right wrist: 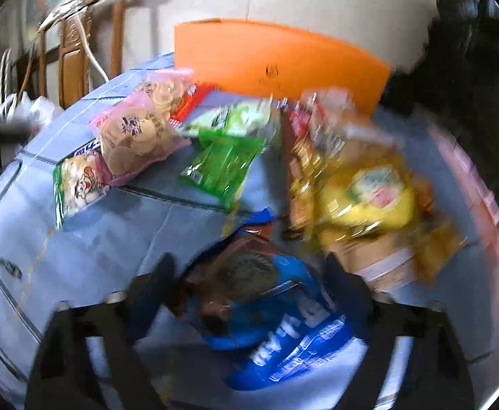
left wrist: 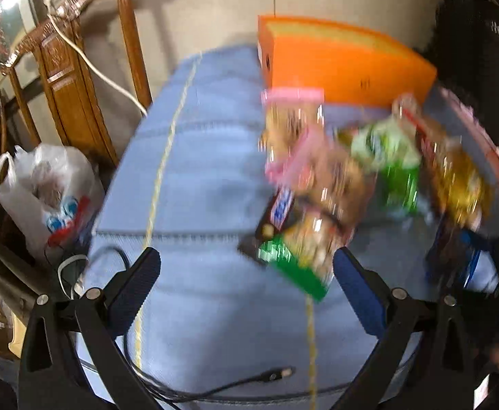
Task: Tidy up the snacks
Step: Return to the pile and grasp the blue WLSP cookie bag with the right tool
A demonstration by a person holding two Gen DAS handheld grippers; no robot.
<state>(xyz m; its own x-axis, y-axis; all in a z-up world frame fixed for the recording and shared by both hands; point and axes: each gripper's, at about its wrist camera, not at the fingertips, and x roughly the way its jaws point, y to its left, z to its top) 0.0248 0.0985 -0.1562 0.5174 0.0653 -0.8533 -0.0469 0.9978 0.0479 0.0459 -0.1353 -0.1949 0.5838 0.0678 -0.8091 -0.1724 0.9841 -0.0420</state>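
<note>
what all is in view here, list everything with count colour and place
orange box: 1, orange, far end of the table by the wall
table cover: 1, light blue with yellow stitch lines, under everything
cookie bags: 2, pink, left of the pile
green packets: 2 or so, green, middle of the pile
yellow bag: 1, yellow, right side
blue bag: 1, blue, nearest, between the right claw's fingers
wooden chair: 1, brown, left of the table
plastic bag: 1, white, beside the chair
cable: 1, black, near edge
left claw: black, open, empty
right claw: black, open over the blue bag
</note>
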